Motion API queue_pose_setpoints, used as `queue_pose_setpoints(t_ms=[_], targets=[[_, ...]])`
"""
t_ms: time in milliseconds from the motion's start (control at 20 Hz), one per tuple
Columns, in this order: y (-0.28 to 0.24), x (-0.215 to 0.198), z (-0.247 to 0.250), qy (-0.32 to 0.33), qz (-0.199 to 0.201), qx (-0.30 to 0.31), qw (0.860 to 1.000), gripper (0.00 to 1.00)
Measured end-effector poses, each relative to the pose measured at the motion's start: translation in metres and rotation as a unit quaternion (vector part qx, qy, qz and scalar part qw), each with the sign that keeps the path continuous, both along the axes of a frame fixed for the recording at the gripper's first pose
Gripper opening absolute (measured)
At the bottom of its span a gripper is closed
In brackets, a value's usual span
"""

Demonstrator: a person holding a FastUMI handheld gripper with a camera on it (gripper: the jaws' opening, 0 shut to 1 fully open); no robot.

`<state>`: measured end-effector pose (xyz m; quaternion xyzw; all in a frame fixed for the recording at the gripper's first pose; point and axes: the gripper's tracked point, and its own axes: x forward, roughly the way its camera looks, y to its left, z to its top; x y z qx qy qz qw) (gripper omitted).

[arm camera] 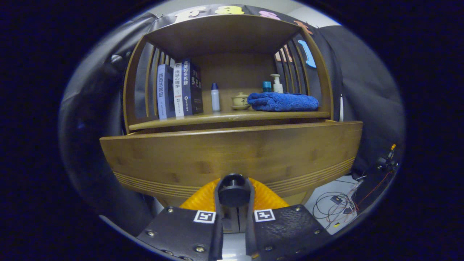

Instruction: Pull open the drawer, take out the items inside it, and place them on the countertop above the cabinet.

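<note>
— Fingers first: what do we have between them?

— We see our gripper pinching the round dark knob, both fingers pressed on its sides. The knob sits on the drawer front, which bulges toward us, standing proud of the cabinet.

— And above?

— We see the countertop holding books, a small bottle, a lidded cup, a pump bottle and a folded blue towel.
</note>
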<state>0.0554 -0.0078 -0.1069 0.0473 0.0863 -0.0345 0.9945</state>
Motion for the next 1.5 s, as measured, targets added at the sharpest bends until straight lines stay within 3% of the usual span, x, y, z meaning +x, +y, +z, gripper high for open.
queue_pose_setpoints(t_ms=[450,850,950,1200,1500], targets=[[0.001,-0.065,-0.012,0.007,0.009,-0.013,1.000,0.24],[0.001,-0.067,-0.016,0.029,0.008,0.004,1.000,0.25],[0.000,-0.070,-0.015,0.040,-0.001,0.014,0.999,0.39],[-0.001,-0.082,-0.006,0.059,-0.004,0.023,0.998,1.00],[-0.009,-0.093,0.039,0.064,-0.020,0.022,0.997,1.00]])
